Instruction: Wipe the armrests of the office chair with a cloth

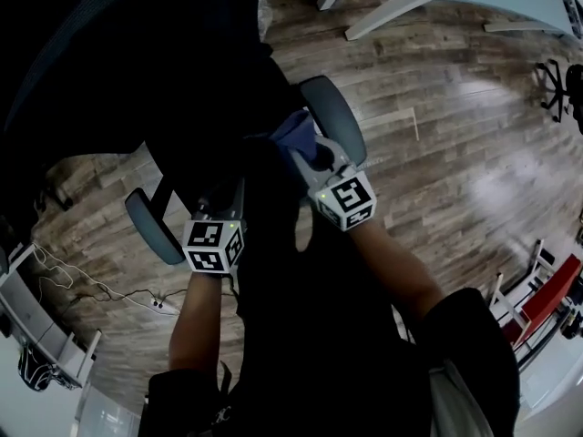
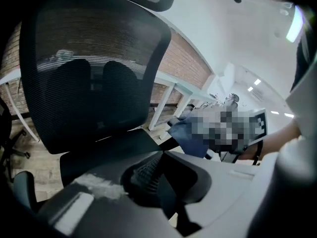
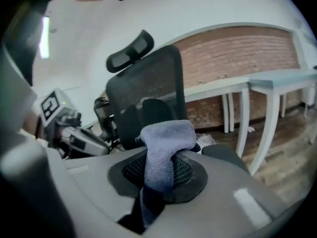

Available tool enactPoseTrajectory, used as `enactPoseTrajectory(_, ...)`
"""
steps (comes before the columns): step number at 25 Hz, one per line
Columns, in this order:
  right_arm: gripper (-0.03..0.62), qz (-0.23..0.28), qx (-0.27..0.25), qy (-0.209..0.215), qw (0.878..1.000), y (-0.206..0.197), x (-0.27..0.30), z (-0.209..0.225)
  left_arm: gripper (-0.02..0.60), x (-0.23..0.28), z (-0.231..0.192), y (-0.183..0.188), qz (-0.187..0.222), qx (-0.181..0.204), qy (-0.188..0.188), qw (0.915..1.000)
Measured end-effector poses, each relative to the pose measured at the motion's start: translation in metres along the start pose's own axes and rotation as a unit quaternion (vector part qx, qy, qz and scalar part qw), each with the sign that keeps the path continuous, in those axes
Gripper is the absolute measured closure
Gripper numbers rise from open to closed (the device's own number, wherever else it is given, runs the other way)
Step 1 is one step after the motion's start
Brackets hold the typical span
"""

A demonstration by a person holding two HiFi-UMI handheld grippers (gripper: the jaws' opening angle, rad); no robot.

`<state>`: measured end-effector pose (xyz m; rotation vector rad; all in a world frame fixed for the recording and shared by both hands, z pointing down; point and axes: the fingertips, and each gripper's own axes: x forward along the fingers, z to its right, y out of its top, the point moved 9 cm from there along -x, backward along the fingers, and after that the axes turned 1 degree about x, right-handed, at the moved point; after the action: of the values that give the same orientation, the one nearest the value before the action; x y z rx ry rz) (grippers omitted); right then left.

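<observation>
A black mesh office chair (image 2: 94, 68) stands in front of me. In the head view its right armrest (image 1: 335, 116) and left armrest (image 1: 151, 228) show as grey-blue pads. My right gripper (image 1: 314, 157) is shut on a blue cloth (image 1: 296, 133), which hangs just beside the right armrest's inner edge; whether it touches the pad I cannot tell. The right gripper view shows the cloth (image 3: 166, 148) folded over and pinched between the jaws, with the armrest (image 3: 225, 156) just behind. My left gripper (image 1: 223, 206) hovers over the dark seat near the left armrest, shut on nothing (image 2: 158, 182).
White desks (image 3: 242, 88) stand along a brick wall beyond the chair, their legs (image 1: 383, 12) on the wood floor. Cables (image 1: 100, 289) trail on the floor at the left. A red chair (image 1: 547, 299) sits at the right edge.
</observation>
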<state>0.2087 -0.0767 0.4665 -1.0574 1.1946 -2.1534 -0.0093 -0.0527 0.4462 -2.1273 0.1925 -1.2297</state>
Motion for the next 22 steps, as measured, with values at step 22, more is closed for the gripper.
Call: enactPoseTrajectory(22,0.536,-0.237,-0.381,0.326,0.832,-0.005,-0.011,0.212,0.577,0.088,0.100,0.062,-0.025,-0.014,0.090,0.9955)
